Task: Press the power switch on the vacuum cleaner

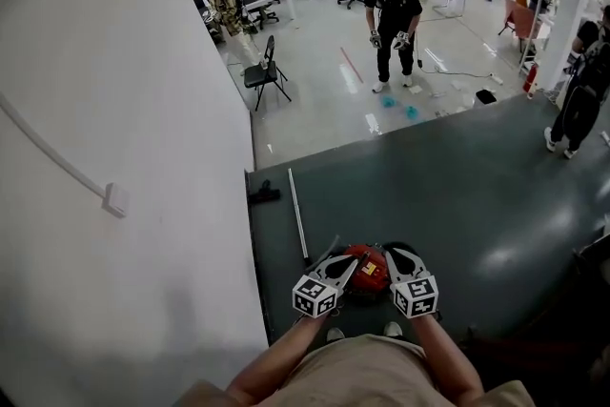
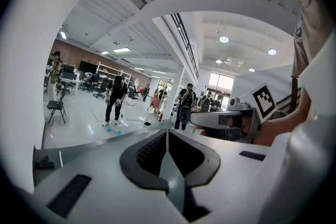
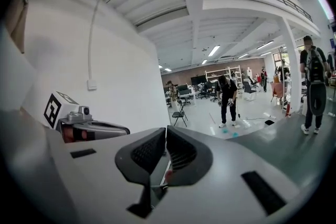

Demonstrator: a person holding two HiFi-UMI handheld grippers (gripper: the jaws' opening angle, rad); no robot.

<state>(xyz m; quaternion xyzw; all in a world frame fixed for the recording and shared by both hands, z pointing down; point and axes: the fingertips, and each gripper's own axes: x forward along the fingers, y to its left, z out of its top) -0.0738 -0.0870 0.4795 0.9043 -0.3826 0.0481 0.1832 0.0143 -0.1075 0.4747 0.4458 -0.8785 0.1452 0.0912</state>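
Observation:
The red vacuum cleaner point(image 1: 367, 270) sits on the dark floor mat point(image 1: 457, 205) right in front of my feet. Its power switch cannot be made out. Both grippers hang just above it, side by side. My left gripper point(image 1: 335, 254) is over its left side and my right gripper point(image 1: 389, 254) over its right side. In the left gripper view the left gripper point(image 2: 167, 134) has its jaws together with nothing between them, and the right gripper point(image 2: 231, 119) shows beside it. The right gripper point(image 3: 166, 131) is likewise shut and holds nothing, with the left gripper point(image 3: 79, 123) at its left.
A silver wand point(image 1: 297, 214) runs from the vacuum to a black floor nozzle point(image 1: 262, 195) by the white wall point(image 1: 114, 157). Beyond the mat's far edge stand a folding chair point(image 1: 265, 71) and a person point(image 1: 393, 24). Another person point(image 1: 581, 100) stands at the right.

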